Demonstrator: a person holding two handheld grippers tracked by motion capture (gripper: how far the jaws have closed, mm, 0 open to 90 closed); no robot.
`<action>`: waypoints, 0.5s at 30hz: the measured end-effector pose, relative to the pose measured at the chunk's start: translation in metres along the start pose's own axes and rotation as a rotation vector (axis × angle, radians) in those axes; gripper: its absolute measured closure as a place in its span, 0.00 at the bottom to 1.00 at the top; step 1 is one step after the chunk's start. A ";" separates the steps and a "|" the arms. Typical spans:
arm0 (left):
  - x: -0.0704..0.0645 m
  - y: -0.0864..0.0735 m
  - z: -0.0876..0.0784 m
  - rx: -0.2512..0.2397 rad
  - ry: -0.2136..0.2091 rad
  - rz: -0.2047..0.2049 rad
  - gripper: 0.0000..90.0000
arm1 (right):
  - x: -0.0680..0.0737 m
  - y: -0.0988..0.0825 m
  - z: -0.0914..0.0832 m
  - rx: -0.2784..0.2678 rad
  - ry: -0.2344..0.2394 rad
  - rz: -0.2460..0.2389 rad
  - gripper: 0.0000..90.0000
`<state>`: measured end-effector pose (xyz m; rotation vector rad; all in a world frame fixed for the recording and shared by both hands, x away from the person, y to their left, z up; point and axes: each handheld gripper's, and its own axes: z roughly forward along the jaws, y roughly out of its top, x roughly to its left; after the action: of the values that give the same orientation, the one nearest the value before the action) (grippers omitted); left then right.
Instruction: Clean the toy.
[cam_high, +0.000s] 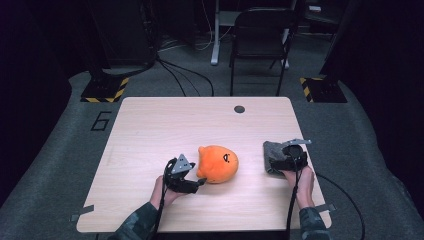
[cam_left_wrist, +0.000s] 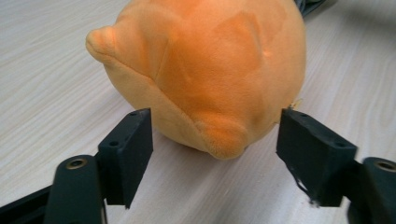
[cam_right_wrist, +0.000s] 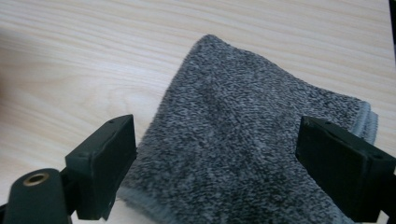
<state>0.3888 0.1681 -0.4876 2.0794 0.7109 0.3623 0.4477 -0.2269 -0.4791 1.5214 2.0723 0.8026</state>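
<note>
An orange round plush toy (cam_high: 217, 163) with a small black face lies on the wooden table (cam_high: 165, 120), left of centre near the front. My left gripper (cam_high: 201, 182) is at its near left side. In the left gripper view the plush (cam_left_wrist: 210, 70) bulges between the black jaws of the gripper (cam_left_wrist: 215, 158), which stand close on either side of its lower nub without visibly squeezing it. A folded grey towel (cam_high: 272, 154) lies at the right. My right gripper (cam_high: 285, 159) hovers over its near edge, jaws spread wide across the towel (cam_right_wrist: 247, 135) in the right gripper view (cam_right_wrist: 217, 163).
A round cable hole (cam_high: 239, 109) sits near the table's far edge. Beyond the table stand a black chair (cam_high: 260, 35) and floor cables. Yellow-black striped floor plates (cam_high: 105, 90) lie at both far corners. Bare tabletop stretches across the far half.
</note>
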 end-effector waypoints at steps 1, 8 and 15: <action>0.001 -0.001 0.002 0.001 -0.001 -0.006 0.37 | -0.002 0.000 0.004 0.010 -0.009 0.014 0.13; 0.002 -0.002 0.004 -0.012 -0.019 0.001 0.54 | -0.008 -0.003 0.024 0.046 -0.018 0.046 0.13; 0.001 -0.004 0.005 -0.012 -0.024 0.012 0.69 | -0.009 -0.006 0.034 0.075 0.004 0.064 0.29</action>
<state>0.3904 0.1668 -0.4940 2.0747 0.6806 0.3472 0.4682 -0.2303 -0.5078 1.6341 2.0874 0.7592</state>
